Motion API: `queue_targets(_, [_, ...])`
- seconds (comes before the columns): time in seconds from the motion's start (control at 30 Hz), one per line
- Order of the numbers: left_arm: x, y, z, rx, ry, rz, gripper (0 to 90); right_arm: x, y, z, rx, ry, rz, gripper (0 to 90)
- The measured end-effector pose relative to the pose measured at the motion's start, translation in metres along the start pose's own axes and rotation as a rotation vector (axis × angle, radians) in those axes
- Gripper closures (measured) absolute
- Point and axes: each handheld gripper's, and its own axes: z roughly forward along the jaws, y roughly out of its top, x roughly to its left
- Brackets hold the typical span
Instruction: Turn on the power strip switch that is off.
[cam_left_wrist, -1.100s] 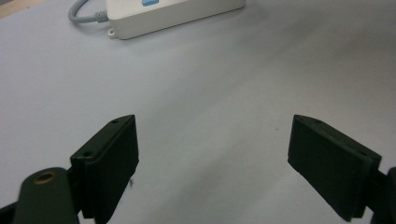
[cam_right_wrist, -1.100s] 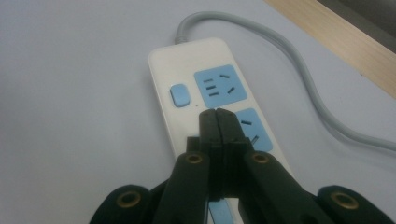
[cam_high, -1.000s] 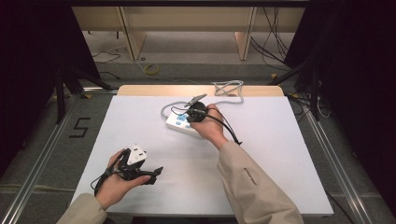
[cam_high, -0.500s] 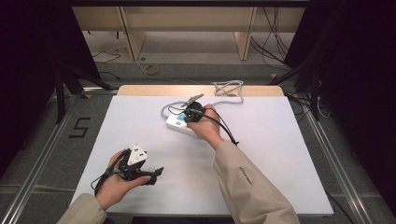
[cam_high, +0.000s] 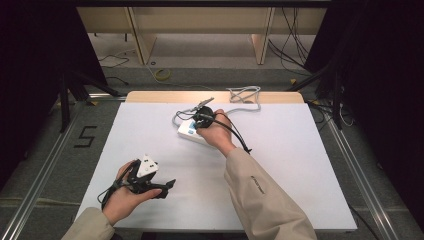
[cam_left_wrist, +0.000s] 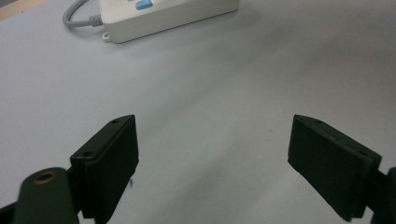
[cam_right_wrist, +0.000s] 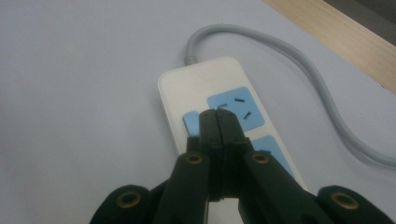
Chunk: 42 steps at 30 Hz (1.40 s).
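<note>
White power strip (cam_high: 192, 132) lying flat near the far middle of the white table (cam_high: 300, 165), grey cord (cam_high: 243, 95) looping off toward the far wooden edge. Right gripper (cam_right_wrist: 218, 122) poised over the strip, jaws pressed together, tips above the small blue switch (cam_right_wrist: 191, 123) beside a blue socket (cam_right_wrist: 236, 108); contact unclear. Left gripper (cam_left_wrist: 212, 154) low at the near left, jaws spread wide, holding nothing.

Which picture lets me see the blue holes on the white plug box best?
The right gripper view: the power strip lies close below the shut tongs, its blue sockets and slots sharp. The left gripper view catches one end of it far off. In the high view it is small, partly under the hand.
</note>
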Motion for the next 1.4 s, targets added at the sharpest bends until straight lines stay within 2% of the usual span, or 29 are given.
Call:
queue_targets(0.5, [-0.001, 0.0, 0.0, 0.007, -0.004, 0.007, 15.9, 0.003, 0.007, 0.01, 0.02, 0.016, 0.013, 90.0])
queue_targets(0.83, [-0.002, 0.0, 0.001, 0.008, -0.005, 0.016, 15.9, 0.012, 0.011, 0.015, 0.031, 0.02, 0.004, 90.0])
queue_targets(1.4, [-0.001, 0.0, 0.001, 0.007, -0.005, 0.012, 15.9, 0.01, 0.011, 0.029, 0.067, 0.013, 0.01, 90.0])
